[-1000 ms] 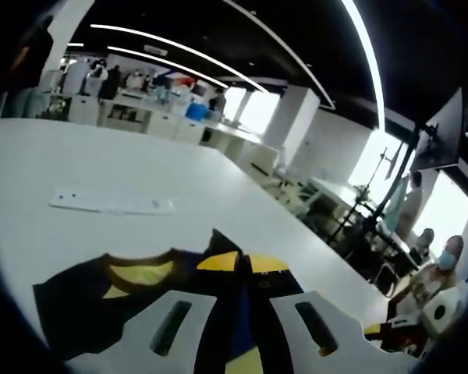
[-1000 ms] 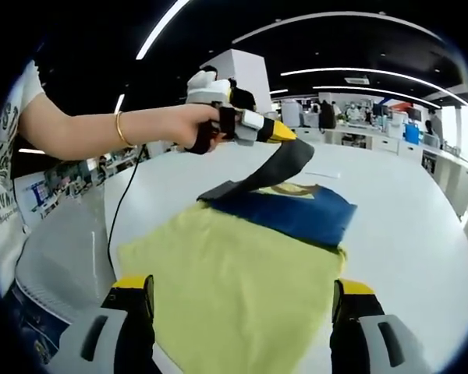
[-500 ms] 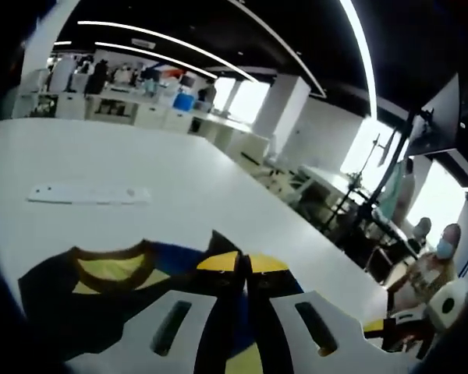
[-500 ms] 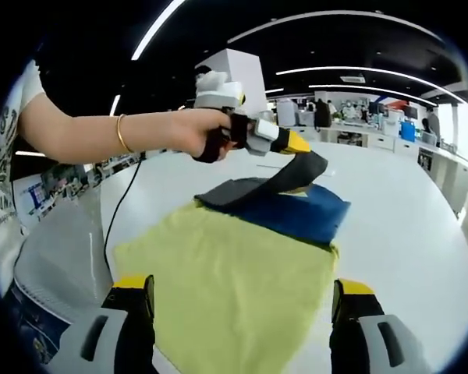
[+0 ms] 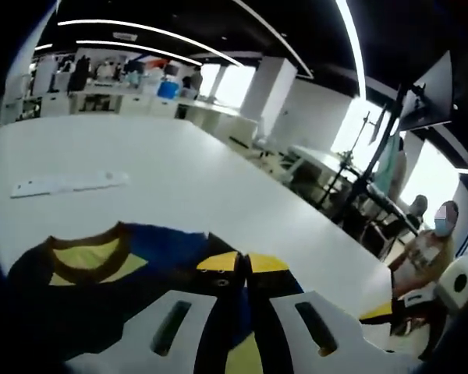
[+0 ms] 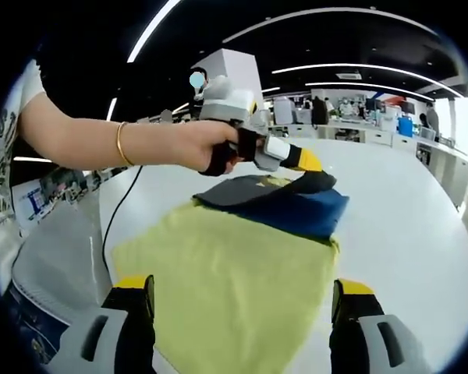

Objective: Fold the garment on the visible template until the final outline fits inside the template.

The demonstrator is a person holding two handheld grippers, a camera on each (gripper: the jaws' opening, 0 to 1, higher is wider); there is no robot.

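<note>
No legible text anywhere.

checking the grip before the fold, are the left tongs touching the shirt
Touching. In the right gripper view the left tongs pinch a dark flap of the shirt; in the left gripper view their tips are shut on dark cloth.

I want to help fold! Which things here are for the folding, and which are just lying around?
For the folding:
- the garment, yellow with a blue and black part
- the left gripper, shut on the garment's dark sleeve
- the right gripper, open, near the yellow edge
- the white table it lies on

Just lying around:
- the flat white strip farther along the table
- the black cable
</note>
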